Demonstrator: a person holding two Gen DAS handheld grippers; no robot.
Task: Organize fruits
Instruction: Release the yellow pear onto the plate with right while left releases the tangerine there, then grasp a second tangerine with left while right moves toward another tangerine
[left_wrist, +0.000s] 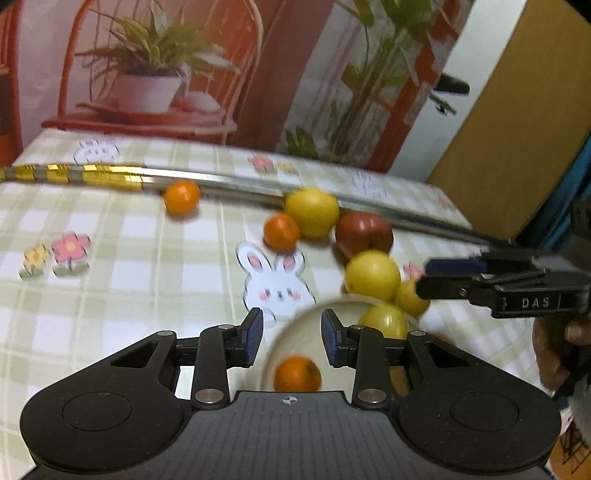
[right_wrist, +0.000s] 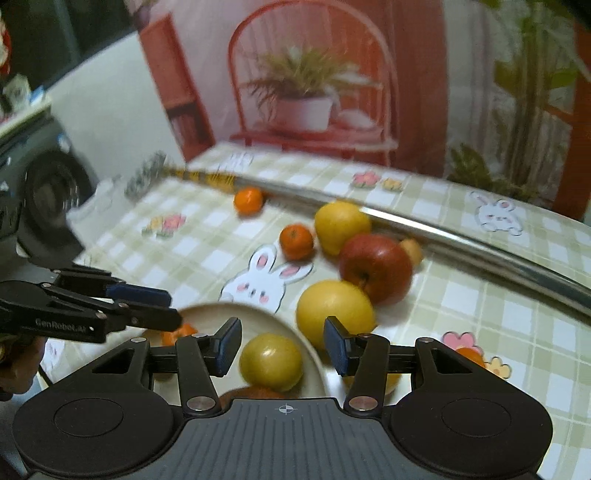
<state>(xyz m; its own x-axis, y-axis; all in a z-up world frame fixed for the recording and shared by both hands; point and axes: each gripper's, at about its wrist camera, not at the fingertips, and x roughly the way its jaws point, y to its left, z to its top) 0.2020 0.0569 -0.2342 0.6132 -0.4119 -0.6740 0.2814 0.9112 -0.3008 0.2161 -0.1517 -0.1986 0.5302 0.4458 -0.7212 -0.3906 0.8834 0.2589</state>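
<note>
On the counter (left_wrist: 110, 295), under a green-and-white checked cloth printed with rabbits and flowers, the fruit lies in a loose spread. Farthest left sits a small orange mandarin (left_wrist: 181, 196) alone against the long metal rail (left_wrist: 229, 184). Next comes a second mandarin (left_wrist: 281, 232), touching a round yellow fruit (left_wrist: 312, 211), then a red apple (left_wrist: 364, 233), and nearer the camera another large yellow fruit (left_wrist: 373, 275).

The round cream plate (right_wrist: 258, 317) lies closest to both hands. It already holds a small orange mandarin (left_wrist: 297, 373) on its left part and a yellow-green round fruit (right_wrist: 270, 361) toward its right.

The left gripper (left_wrist: 291, 338) hovers over the plate with its jaws spread a little and nothing between them; the mandarin on the plate lies just below and slightly nearer than the tips. The right gripper (right_wrist: 282, 343) likewise has its jaws parted and empty, with the yellow-green fruit showing below the gap, not pinched.

For the next pick, the large yellow fruit just beside the plate's far-right rim lies straight ahead of the right jaws and slightly to their right, so the right hand looks nearer to it. The two loose mandarins lie ahead and leftward, better suited to the left hand. Being round, none of the fruit has a long axis to align with.
</note>
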